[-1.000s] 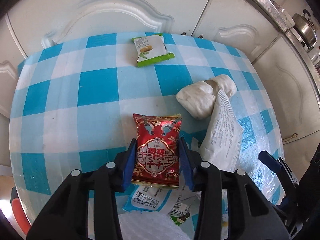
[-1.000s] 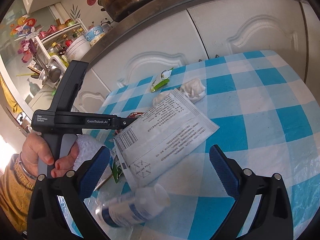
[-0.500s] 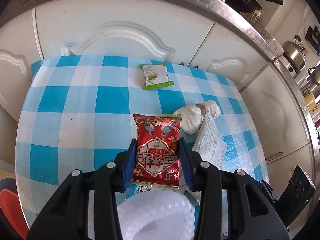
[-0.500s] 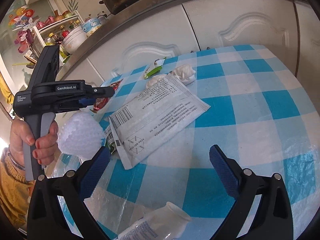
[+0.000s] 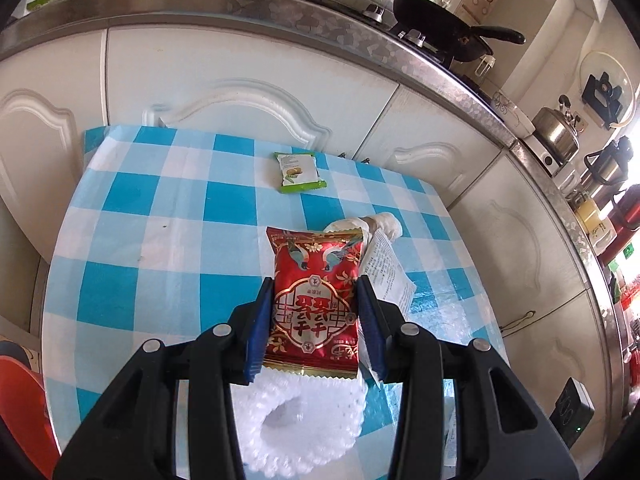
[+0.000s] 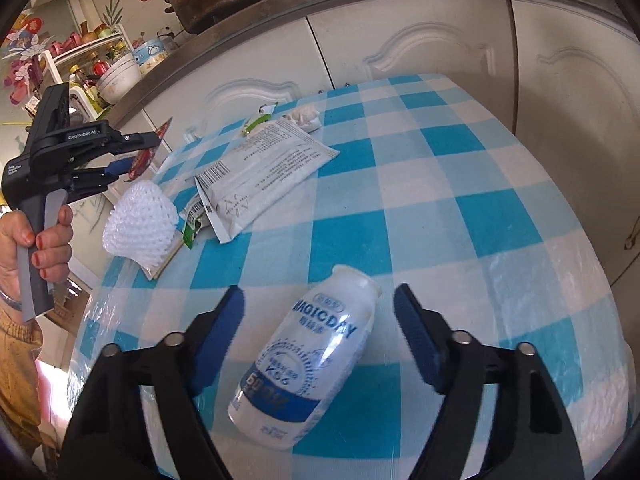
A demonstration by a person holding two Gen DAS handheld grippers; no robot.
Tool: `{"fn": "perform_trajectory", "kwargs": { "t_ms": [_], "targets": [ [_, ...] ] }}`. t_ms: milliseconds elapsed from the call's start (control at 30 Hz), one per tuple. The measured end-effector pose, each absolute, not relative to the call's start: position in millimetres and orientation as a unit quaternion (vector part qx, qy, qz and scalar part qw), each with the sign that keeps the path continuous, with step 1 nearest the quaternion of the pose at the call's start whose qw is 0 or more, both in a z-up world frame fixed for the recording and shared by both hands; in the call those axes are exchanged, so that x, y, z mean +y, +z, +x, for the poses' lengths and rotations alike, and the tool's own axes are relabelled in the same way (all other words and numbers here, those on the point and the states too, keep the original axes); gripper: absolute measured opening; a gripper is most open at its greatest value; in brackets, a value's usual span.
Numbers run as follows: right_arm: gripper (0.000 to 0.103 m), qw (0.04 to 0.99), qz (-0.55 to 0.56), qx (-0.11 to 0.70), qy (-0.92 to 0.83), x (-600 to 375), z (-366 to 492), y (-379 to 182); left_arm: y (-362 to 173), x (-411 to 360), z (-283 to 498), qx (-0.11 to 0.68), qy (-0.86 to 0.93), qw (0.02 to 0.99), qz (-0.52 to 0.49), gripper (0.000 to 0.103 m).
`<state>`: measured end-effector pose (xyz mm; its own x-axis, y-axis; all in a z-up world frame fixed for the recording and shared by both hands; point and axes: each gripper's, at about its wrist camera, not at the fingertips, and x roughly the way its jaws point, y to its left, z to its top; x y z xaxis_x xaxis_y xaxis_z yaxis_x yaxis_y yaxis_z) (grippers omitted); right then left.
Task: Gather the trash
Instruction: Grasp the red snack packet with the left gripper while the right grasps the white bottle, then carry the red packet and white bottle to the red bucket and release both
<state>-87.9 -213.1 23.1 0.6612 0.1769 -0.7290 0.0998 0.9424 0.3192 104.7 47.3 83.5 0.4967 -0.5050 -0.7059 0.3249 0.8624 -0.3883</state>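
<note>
white panelled cabinet doors (image 5: 248, 80) with raised curved mouldings fill the top of the left wrist view under a steel counter edge, and below them lies a glossy blue-and-white checked tablecloth (image 5: 132, 248). at the centre the left gripper (image 5: 316, 320) is clenched on a shiny red foil snack packet (image 5: 316, 292) printed with gold ornament and two birds, its blue ribbed pads pressing the packet's long edges so it stands flat-on to the camera above the cloth. under it, at the bottom centre, sits a white foam net sleeve (image 5: 304, 424), dimpled and rolled into a tube. a small green-and-white wrapper (image 5: 299, 171) lies flat near the far edge, and crumpled white tissue (image 5: 380, 224) and a printed white pouch (image 5: 390, 276) peek out right of the packet. in the right wrist view the same cloth fills the middle of the frame. a milky translucent plastic bottle (image 6: 308, 364) with blue lettering lies on its side at the lower centre, neck pointing up-right, between the blue pads of the right gripper (image 6: 320, 336); the jaws are closing but the pads stand clear of it on both sides. at the left edge a hand (image 6: 36, 240) grips the other tool's handle, its jaws level and pointing right with the red packet edge-on in them.
</note>
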Motion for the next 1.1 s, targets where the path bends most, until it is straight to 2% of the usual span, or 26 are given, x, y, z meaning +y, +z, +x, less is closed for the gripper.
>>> {"fn": "perform_trajectory", "kwargs": {
  "t_ms": [100, 167, 200, 233, 667, 1100],
  "targets": [
    [0.063, 0.892, 0.163, 0.422, 0.015, -210, -94, 18, 88, 56, 93, 0.432, -0.246, 0.861, -0.109, 0.042],
    [0.057, 0.891, 0.160, 0.425, 0.011, -208, -97, 15, 89, 61, 86, 0.430, -0.245, 0.862, -0.111, 0.042],
    [0.049, 0.893, 0.154, 0.424, 0.007, -208, -98, 15, 88, 64, 82, 0.431, -0.247, 0.861, -0.110, 0.042],
    [0.047, 0.892, 0.153, 0.424, 0.008, -207, -99, 15, 88, 67, 79, 0.431, -0.247, 0.861, -0.112, 0.042],
    [0.045, 0.900, 0.134, 0.413, 0.038, -197, -104, 15, 77, 121, 39, 0.427, -0.237, 0.856, -0.172, 0.042],
    [0.045, 0.900, 0.126, 0.409, 0.086, -168, -107, 24, 38, 194, -19, 0.434, -0.193, 0.852, -0.222, 0.042]
  ]
}}
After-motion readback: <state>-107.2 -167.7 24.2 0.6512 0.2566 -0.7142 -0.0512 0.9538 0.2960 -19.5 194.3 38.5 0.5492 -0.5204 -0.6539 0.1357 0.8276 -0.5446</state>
